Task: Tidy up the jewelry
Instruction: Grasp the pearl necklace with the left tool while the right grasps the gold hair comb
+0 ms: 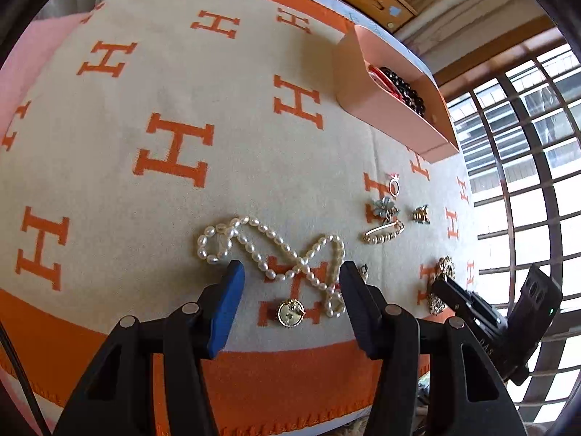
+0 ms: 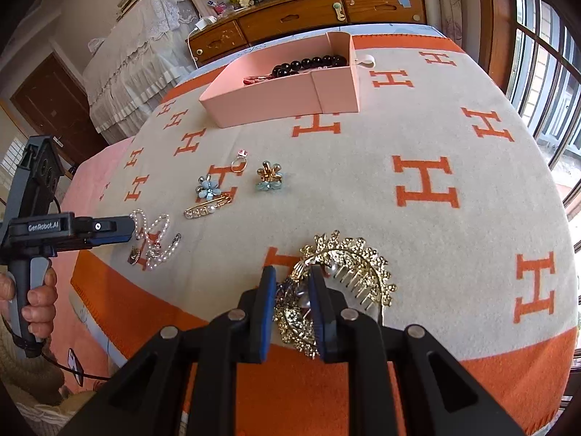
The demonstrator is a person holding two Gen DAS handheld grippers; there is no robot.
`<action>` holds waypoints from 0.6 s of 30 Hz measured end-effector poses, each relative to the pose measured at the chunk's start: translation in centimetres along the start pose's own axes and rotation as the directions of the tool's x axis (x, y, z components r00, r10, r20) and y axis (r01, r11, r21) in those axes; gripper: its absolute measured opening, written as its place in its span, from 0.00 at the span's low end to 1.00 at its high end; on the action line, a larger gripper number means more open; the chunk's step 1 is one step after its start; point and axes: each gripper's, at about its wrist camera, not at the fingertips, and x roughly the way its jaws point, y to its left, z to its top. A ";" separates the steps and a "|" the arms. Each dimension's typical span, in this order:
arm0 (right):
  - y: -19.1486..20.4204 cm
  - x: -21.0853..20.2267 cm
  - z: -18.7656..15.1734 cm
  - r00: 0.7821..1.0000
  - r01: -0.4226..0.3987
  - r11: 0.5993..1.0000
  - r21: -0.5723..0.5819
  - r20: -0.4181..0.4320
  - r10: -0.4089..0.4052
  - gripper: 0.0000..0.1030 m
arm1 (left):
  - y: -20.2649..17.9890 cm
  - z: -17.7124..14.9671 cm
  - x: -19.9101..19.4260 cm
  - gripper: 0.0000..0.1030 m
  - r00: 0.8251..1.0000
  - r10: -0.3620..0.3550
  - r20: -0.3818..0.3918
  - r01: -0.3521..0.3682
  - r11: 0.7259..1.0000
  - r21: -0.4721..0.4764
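A white pearl necklace [image 1: 276,250] with a round gold pendant [image 1: 290,312] lies looped on the cream and orange blanket [image 1: 109,181]. My left gripper [image 1: 290,272] hangs over it, open, one blue pad on each side and neither pressing it. In the right wrist view the same necklace [image 2: 156,239] lies beside the left gripper [image 2: 132,227]. My right gripper [image 2: 292,279] is shut on a large gold hair comb [image 2: 348,265] at the blanket's near edge. A pink box [image 2: 261,105] at the far side holds black beads [image 2: 312,61].
Between necklace and box lie a ring [image 2: 239,162], a blue flower brooch [image 2: 208,189], a gold flower clip [image 2: 268,176] and a pearl-set pin [image 2: 207,209]. A person's hand [image 2: 40,298] holds the left gripper's handle. A wooden dresser [image 2: 290,18] stands behind; windows are on the right.
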 end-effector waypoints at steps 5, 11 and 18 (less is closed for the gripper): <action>-0.7 -0.2 -0.1 0.999 -0.048 0.999 0.015 0.010 0.048 0.17 | -0.5 1.2 0.8 0.51 0.998 0.051 -0.037 -0.054 0.995 -0.089; -2.0 -0.3 -0.2 0.995 -0.102 0.994 0.047 0.021 0.101 0.17 | -3.5 1.9 2.4 0.51 0.969 0.231 -0.088 -0.233 0.973 -0.005; -3.0 -0.3 -0.6 0.986 -0.166 0.984 0.068 0.035 0.164 0.14 | -6.3 2.7 4.4 0.51 0.914 0.388 -0.116 -0.383 0.921 0.069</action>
